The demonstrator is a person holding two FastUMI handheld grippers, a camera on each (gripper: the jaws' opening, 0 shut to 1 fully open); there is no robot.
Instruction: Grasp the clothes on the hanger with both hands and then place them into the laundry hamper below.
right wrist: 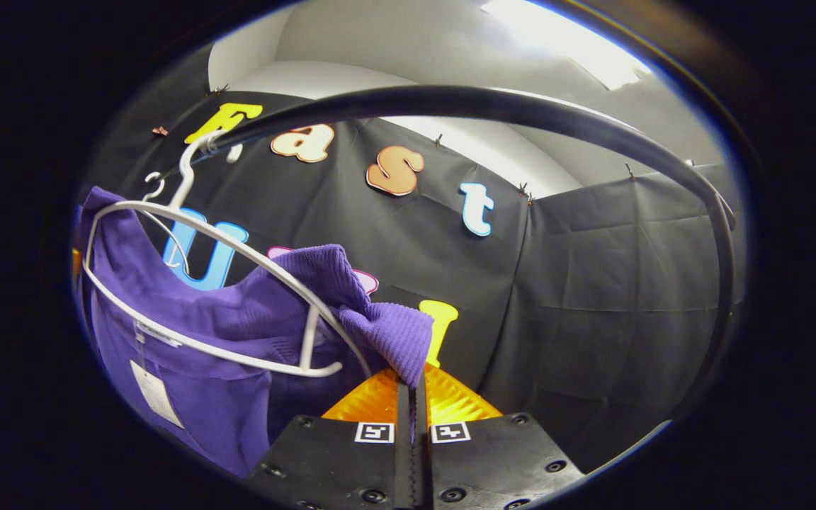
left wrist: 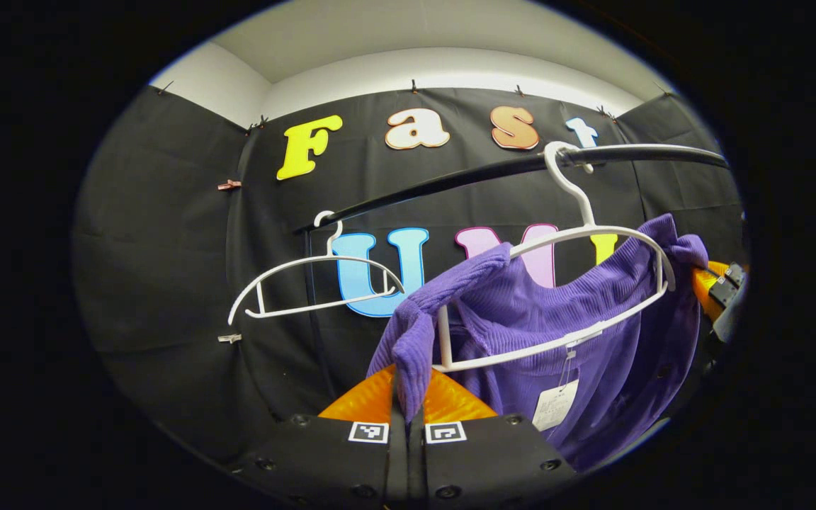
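Now you are pinching the purple sweater at both shoulders while it is hanging on its white hanger.

Your left gripper is closing its fingers on a fold of one shoulder, and your right gripper is doing the same at the other (fabric is bunching between the nearly touching fingers). The hanger's hook is sitting over the black rail, a paper tag is dangling from the sweater, and an empty hanger is hanging farther along the rail.

Both views are sharply focused and bent at the edges; glare is cast by a ceiling light.
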